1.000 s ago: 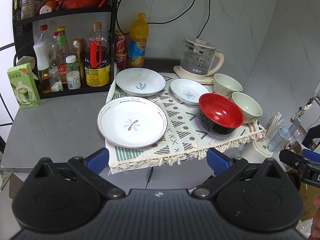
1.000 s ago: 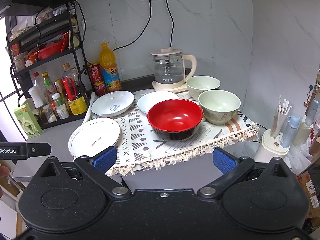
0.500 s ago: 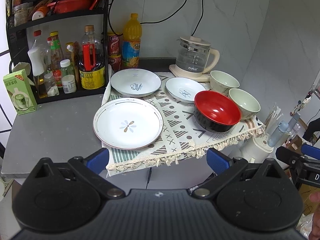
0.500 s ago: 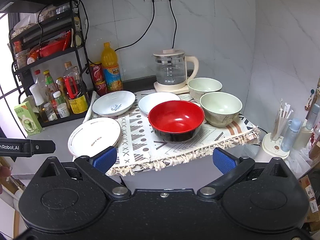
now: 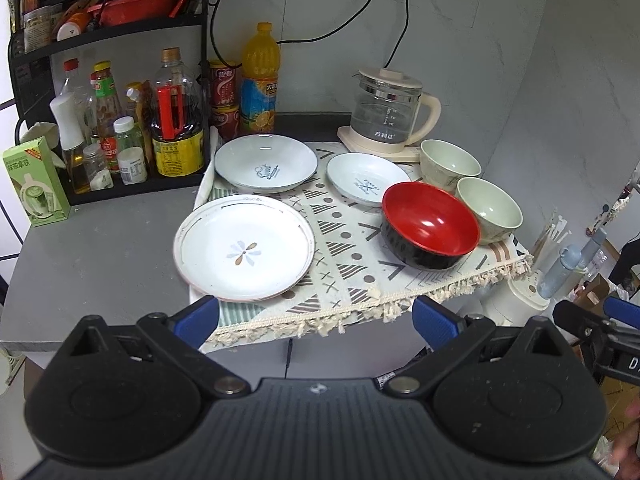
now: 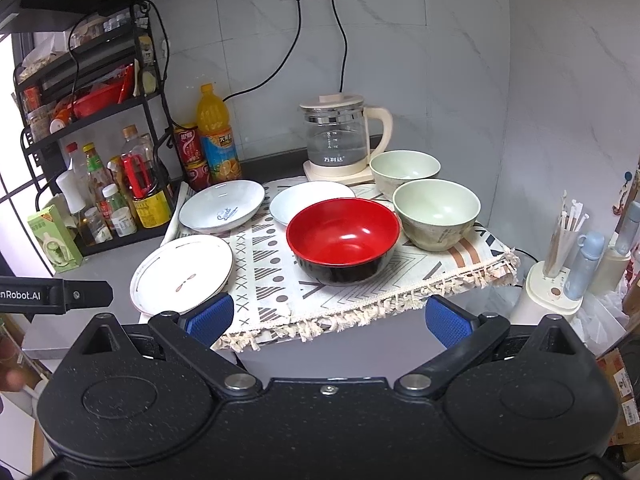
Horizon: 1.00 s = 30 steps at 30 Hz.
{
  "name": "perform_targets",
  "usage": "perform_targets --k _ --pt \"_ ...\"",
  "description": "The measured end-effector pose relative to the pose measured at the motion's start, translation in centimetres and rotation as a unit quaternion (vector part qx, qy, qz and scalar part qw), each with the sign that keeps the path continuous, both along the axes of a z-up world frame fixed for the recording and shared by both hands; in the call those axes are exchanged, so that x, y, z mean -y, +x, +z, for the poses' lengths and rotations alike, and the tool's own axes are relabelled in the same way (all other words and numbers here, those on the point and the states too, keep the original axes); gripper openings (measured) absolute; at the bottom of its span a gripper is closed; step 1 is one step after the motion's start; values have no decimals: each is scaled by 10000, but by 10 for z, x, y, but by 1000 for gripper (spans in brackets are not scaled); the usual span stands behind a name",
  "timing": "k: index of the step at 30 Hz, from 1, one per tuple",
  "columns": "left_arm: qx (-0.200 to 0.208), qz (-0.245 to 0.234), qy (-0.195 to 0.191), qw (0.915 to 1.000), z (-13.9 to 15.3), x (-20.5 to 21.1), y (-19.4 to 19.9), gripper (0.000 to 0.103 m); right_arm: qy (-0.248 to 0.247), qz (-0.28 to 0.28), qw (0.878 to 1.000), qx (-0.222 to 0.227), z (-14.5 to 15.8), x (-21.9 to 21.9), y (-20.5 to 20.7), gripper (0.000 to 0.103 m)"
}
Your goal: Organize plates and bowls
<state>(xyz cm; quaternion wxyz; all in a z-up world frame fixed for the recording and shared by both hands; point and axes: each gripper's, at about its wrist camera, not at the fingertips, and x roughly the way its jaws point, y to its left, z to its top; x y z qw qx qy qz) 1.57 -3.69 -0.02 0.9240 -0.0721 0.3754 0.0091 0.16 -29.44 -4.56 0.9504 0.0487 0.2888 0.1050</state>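
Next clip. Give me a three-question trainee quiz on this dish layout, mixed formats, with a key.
1. True or false: the red bowl is stacked inside a green bowl.
2. How many plates lie on the patterned cloth? A) two B) three C) five
3. Fill in: both the left gripper and right gripper have their jaws ____ and hold nothing.

Key: 1 false, it stands alone on the cloth; 2 B, the flower plate, the deep plate and the small plate; 3 open.
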Motion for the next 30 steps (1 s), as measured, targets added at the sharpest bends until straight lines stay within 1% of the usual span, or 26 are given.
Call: perform_targets --k 4,7,10,13,17,21,24,27,30 --pt "-15 -91 -22 10000 -1 12 11 102 -21 4 10000 -32 -2 9 10 103" --pt "-9 -205 -180 9996 -5 20 24 102 9 -94 9999 -90 -3 18 19 103" --pt "-83 -219 -180 9996 -10 29 41 102 -60 -183 9998 -13 -4 26 28 103" --pt "-135 -221 -191 9995 -14 36 61 101 -42 -229 9997 -88 -8 34 42 103" --pt "-181 -331 -202 9991 -21 45 91 100 6 -319 9993 -194 -14 45 64 103" --pt "-222 -221 -178 9994 -28 52 123 100 57 -335 9991 -238 -20 56 92 103" --pt "-259 -226 -93 9994 -36 63 147 100 45 -318 9991 -280 -25 62 113 103" --pt "-317 -267 -139 9990 -43 73 170 99 -3 -302 9991 -305 -32 67 134 103" --pt "-326 -299 -86 9990 -46 83 192 99 10 -353 9986 -394 -39 72 155 103"
